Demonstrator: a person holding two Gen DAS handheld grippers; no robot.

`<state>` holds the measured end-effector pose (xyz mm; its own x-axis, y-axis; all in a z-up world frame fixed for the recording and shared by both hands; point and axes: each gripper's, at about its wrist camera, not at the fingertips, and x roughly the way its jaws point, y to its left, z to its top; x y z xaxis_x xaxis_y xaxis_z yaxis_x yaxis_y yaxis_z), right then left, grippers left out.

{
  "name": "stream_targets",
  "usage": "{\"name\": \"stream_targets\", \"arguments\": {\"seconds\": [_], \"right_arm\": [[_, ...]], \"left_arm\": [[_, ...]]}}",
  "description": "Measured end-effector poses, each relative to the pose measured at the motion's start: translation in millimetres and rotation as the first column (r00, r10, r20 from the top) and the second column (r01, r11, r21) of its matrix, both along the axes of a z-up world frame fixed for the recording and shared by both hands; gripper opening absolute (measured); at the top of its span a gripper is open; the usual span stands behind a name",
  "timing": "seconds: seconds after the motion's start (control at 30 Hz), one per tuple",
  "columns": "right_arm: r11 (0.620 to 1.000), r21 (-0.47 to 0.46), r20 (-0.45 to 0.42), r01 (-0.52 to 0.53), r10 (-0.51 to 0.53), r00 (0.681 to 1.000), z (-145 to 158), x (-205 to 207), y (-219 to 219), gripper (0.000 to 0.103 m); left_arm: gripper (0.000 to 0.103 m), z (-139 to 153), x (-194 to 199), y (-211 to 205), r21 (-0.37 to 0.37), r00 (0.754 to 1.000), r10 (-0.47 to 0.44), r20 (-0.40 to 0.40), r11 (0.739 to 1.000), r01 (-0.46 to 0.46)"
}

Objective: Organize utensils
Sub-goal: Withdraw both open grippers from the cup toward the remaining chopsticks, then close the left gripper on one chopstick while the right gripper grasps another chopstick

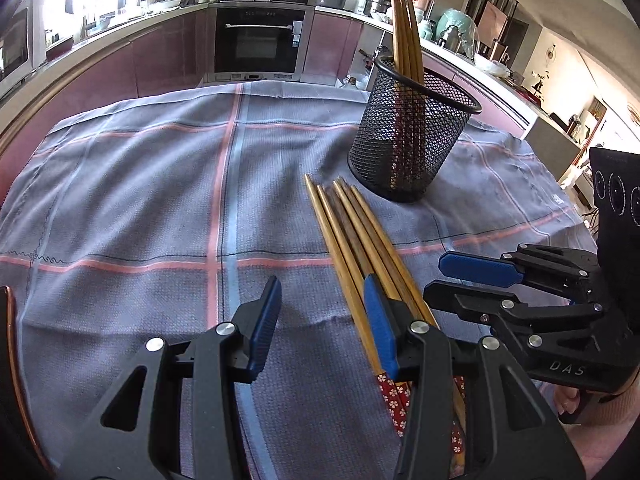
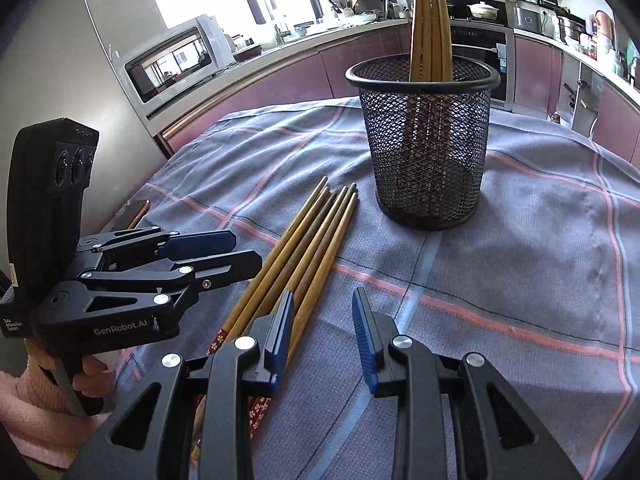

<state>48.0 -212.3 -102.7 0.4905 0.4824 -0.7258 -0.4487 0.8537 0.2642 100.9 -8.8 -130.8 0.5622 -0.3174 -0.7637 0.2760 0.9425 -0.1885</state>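
Picking the next chopstick off the loose bundle of chopsticks is the step I judge to be in hand, since several already stand tips-up in the black mesh holder and five or so lie on the checked cloth just in front of it. My right gripper hovers with its jaws spread and nothing between them; its left finger sits over the bundle's edge and the right over bare cloth. My left gripper is likewise parted and empty, its right finger lying over the sticks. I would work with one gripper only, the right, and hold the left back so the two do not crowd each other. The sticks lie touching side by side, so I would aim for the outermost one on the right, straddling it near mid-length where the wood is thicker, and close gently to avoid dragging its neighbour. They look smooth and likely to slip or pivot, so I would lift level, then tip the patterned end down and lower it into the holder beside the others.
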Motion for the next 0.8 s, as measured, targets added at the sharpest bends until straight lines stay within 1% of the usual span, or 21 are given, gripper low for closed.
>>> {"name": "stream_targets", "arguments": {"seconds": [0.17, 0.4, 0.73, 0.8], "right_arm": [[1.000, -0.004, 0.000, -0.003, 0.003, 1.000, -1.1, 0.1, 2.5, 0.028], [0.999, -0.033, 0.005, 0.001, -0.001, 1.000, -3.4, 0.7, 5.7, 0.028], [0.999, -0.042, 0.001, 0.008, -0.007, 1.000, -4.4, 2.9, 8.0, 0.028], [0.999, -0.045, 0.001, 0.012, -0.012, 1.000, -4.3, 3.1, 7.4, 0.028]], "left_arm": [[0.043, -4.3, 0.0, -2.7, 0.008, 1.000, 0.002, -0.008, 1.000, -0.002], [0.043, -5.7, 2.0, -6.6, 0.025, 1.000, -0.002, -0.005, 1.000, 0.002], [0.043, -6.3, 5.7, -9.0, 0.055, 1.000, -0.018, -0.011, 0.998, 0.019], [0.041, -6.1, 6.5, -8.6, 0.057, 1.000, -0.020, -0.014, 0.998, 0.021]]}}
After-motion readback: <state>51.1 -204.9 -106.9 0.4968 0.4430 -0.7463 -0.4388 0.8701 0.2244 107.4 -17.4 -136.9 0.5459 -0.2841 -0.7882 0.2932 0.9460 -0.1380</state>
